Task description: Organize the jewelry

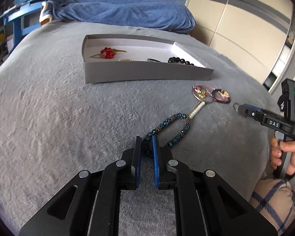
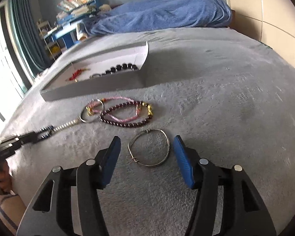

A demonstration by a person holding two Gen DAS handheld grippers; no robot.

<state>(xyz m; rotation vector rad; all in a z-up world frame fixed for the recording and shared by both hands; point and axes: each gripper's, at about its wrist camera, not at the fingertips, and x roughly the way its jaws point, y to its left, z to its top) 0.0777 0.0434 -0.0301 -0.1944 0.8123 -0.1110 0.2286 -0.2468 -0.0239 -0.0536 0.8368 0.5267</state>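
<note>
On the right gripper (image 1: pixel 238 109) white letters read "DAS"; its fingers stand wide around a thin silver bangle (image 2: pixel 149 147) on the grey blanket (image 2: pixel 226 102). Left gripper (image 1: pixel 147 139) pinches a blue beaded bracelet (image 1: pixel 168 131). Behind, a grey box (image 1: pixel 139 72) holds red and black beads, near a blue pillow (image 1: pixel 123 9)

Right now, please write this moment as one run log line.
left gripper: shut on blue beaded bracelet | right gripper: open around thin silver bangle | grey box: partly filled
</note>
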